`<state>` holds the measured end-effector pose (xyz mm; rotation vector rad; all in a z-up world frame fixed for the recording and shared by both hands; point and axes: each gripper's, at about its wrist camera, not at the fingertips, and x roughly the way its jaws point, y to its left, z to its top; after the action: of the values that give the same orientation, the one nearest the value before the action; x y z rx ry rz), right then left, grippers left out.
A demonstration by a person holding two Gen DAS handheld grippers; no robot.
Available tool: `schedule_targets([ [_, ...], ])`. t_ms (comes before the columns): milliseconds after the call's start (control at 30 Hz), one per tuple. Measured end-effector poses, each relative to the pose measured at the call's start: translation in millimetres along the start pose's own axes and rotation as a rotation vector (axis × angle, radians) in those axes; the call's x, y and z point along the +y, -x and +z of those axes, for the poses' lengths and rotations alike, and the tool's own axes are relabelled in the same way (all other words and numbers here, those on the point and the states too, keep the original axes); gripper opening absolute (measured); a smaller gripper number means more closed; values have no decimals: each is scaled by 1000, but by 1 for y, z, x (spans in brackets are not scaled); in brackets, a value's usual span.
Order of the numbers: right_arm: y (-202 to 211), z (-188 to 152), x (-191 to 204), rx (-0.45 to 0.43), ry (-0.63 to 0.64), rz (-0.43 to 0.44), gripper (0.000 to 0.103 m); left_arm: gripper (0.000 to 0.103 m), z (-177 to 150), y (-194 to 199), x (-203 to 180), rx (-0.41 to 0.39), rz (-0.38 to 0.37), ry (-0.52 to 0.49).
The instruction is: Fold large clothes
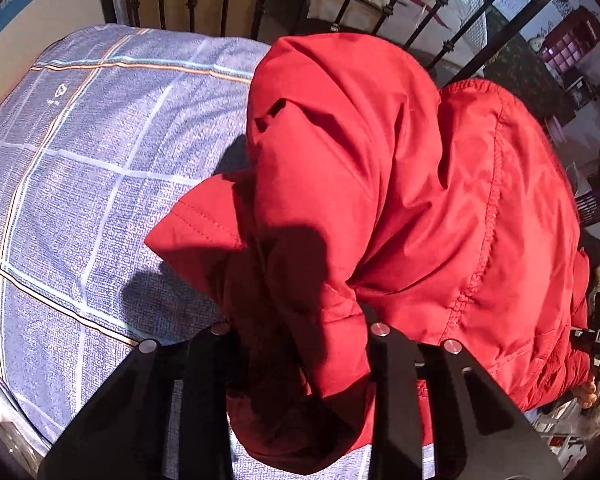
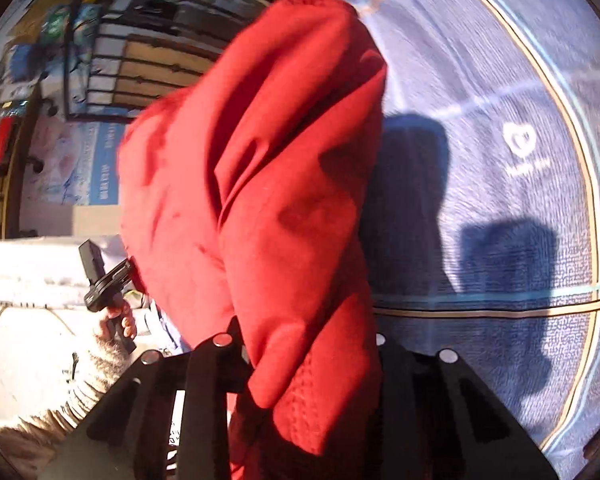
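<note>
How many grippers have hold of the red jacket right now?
2. The left gripper pinches a bunched fold of the red jacket above the blue plaid bedspread; the right gripper clamps another edge, lifting it.

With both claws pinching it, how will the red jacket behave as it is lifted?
Probably floppy: the red jacket droops in deep folds below the left claw and right claw. Its smooth shell may slip. It looks padded, so likely bulky rather than heavy.
</note>
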<state>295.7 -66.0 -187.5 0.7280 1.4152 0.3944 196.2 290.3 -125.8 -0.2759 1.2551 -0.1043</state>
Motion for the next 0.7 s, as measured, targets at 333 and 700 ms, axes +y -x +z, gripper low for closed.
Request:
schedule_targets([
  [333,6,61,200,42,397,-26,26,28,16,137,79,-277,-40,156],
  [700,-209,164,445,300,922,17,28,30,-43,250,225,-515,264,461],
])
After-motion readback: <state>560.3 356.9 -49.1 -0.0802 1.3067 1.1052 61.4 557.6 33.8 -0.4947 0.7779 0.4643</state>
